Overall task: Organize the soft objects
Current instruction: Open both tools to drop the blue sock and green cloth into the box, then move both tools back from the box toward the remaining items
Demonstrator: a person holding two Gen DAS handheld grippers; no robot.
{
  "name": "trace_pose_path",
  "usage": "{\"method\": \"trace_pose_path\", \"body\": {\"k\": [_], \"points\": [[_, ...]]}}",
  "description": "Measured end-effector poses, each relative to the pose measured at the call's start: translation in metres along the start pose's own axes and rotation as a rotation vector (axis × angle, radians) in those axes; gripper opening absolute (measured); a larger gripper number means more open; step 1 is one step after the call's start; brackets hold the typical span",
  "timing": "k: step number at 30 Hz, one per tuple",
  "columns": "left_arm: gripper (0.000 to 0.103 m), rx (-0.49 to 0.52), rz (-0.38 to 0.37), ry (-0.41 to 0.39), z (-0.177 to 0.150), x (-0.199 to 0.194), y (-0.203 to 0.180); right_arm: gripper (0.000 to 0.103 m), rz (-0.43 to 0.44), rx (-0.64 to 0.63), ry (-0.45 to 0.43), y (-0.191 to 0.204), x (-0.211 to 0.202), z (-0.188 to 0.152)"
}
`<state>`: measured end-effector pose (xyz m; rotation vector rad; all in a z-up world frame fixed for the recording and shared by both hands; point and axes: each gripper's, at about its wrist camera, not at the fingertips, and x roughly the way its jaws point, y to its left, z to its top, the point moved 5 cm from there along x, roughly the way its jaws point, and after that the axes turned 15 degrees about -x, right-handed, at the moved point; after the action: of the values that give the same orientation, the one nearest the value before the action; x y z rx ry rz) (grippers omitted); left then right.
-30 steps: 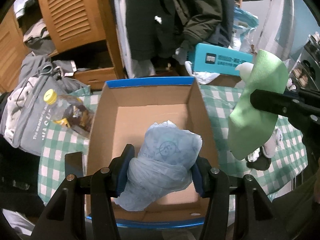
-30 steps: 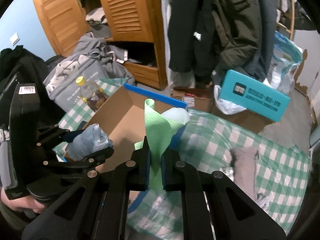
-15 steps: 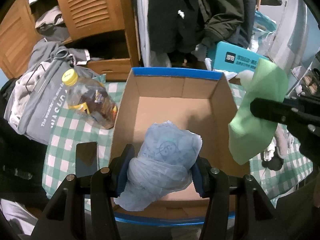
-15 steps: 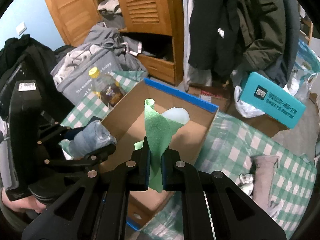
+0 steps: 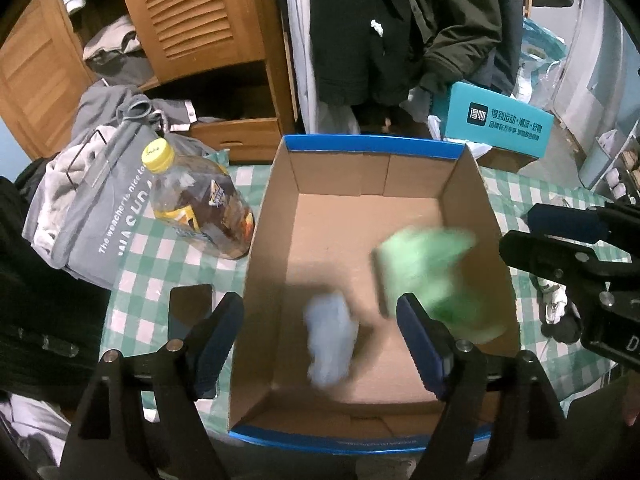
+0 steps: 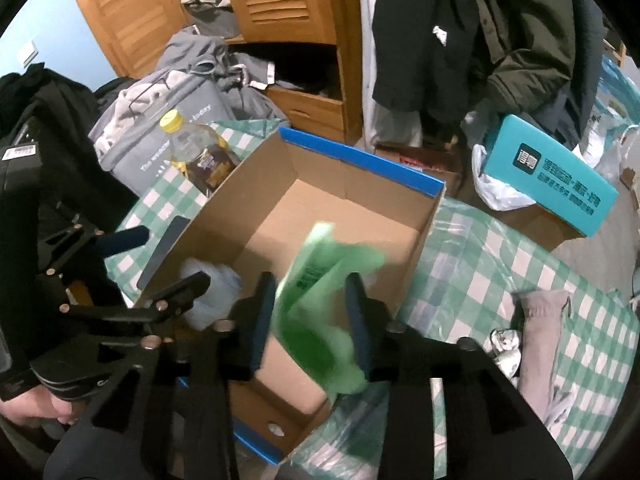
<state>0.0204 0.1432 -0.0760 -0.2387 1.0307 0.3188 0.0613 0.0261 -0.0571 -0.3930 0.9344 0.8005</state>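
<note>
An open cardboard box [image 5: 466, 196] with blue edges stands on the checked tablecloth; it also shows in the right wrist view [image 6: 360, 200]. My left gripper [image 5: 320, 332] is open above the box's near end. A crumpled pale blue cloth [image 5: 330, 338] is blurred, in the box below it. My right gripper [image 6: 310, 320] is open over the box's right side. A green cloth [image 6: 320, 304] is blurred between its fingers, loose; it also shows in the left wrist view [image 5: 436, 276].
A plastic bottle [image 5: 200, 208] with a yellow cap lies left of the box, a dark phone [image 5: 188, 312] in front of it. Grey socks [image 6: 540, 336] lie on the cloth right of the box. A teal carton [image 5: 500, 124] and wardrobe stand behind.
Both grippers have opened. The blue cloth has dropped out of the left gripper into the box, and the green cloth has come free of the right gripper and falls into the box.
</note>
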Motion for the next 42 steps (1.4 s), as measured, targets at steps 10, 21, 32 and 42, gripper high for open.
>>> {"method": "trace_pose_path", "body": {"k": [10, 21, 32, 42], "points": [[0.083, 0.011, 0.008, 0.004, 0.0, 0.0, -0.006, 0.059, -0.028, 0.035, -0.018, -0.016, -0.01, -0.006], [0.083, 0.054, -0.002, 0.005, -0.005, -0.002, -0.026, 0.067, -0.054, 0.056, -0.02, -0.032, -0.02, -0.021], [0.083, 0.045, -0.021, 0.015, -0.005, -0.003, -0.035, 0.068, -0.075, 0.09, -0.02, -0.05, -0.031, -0.038], [0.083, 0.098, -0.058, 0.036, -0.014, -0.004, -0.069, 0.069, -0.115, 0.124, 0.003, -0.073, -0.037, -0.061]]}}
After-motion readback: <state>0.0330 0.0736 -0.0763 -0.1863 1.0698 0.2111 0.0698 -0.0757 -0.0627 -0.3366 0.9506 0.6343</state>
